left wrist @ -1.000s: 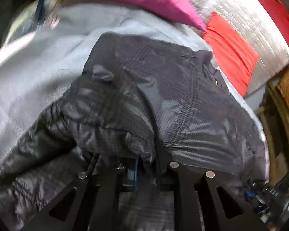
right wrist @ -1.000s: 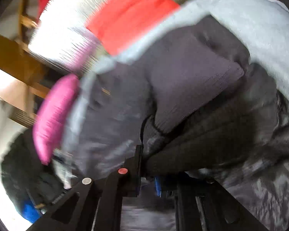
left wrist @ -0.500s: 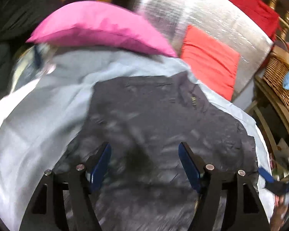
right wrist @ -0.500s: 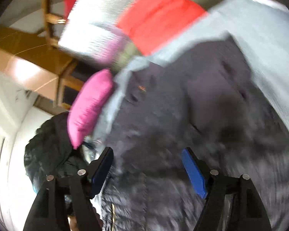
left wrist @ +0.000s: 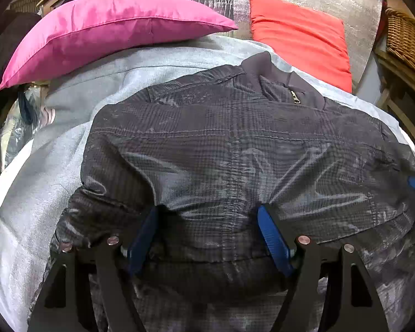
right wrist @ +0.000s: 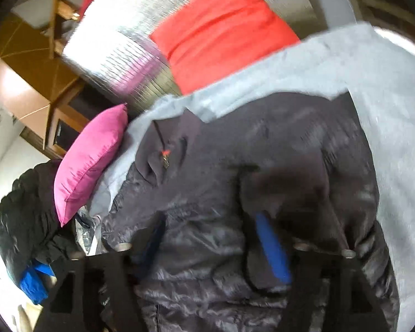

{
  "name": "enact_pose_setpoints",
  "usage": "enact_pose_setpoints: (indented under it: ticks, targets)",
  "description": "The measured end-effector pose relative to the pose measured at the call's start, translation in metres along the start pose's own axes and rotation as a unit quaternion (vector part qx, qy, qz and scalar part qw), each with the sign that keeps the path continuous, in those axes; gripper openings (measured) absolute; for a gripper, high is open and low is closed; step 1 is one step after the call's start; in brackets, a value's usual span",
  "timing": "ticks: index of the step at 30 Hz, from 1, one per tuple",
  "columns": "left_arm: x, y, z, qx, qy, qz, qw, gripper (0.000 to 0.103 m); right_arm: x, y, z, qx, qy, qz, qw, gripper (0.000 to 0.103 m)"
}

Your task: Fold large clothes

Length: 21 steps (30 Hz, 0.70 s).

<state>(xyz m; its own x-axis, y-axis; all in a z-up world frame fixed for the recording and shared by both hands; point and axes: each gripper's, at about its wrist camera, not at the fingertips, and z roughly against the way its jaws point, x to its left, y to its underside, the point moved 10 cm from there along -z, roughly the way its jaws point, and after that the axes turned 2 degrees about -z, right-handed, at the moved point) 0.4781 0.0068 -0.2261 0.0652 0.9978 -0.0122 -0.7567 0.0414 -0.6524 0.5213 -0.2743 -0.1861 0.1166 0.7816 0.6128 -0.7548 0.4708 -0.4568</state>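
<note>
We've let go: left gripper and right gripper jaws just opened off the dark jacket, which now lies spread flat, no longer bunched.

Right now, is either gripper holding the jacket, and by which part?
Neither. The left gripper and right gripper have just opened, jaws apart above the dark jacket.
</note>
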Motion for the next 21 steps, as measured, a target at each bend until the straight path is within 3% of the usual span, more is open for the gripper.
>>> enact_pose_setpoints:
  ticks: [3,5,11,14,17,21]
  targets:
    - [-0.002,0.000,0.003,-0.004,-0.006,-0.003,1.0000,0.075,-0.010,0.011,-0.040,0.039,0.040,0.012,0.998,0.085]
    - [-0.004,-0.001,-0.002,-0.006,-0.007,-0.002,1.0000,0.076,-0.004,0.008,-0.027,0.024,0.055,0.031,0.998,0.085]
    - [-0.002,0.000,0.000,-0.010,-0.011,-0.002,0.9999,0.078,0.028,0.013,0.014,-0.012,0.020,0.061,0.998,0.087]
    - [-0.003,0.001,0.000,-0.008,-0.013,-0.002,0.9999,0.079,-0.003,0.029,-0.023,0.048,0.056,0.048,0.996,0.087]
    - [-0.001,-0.001,0.003,0.000,-0.004,-0.004,1.0000,0.079,0.007,0.027,-0.016,0.031,0.053,0.064,0.996,0.087]
    - [0.007,0.003,0.032,-0.003,0.026,-0.013,0.9996,0.080,0.025,0.029,0.025,-0.002,0.011,0.063,0.998,0.087]
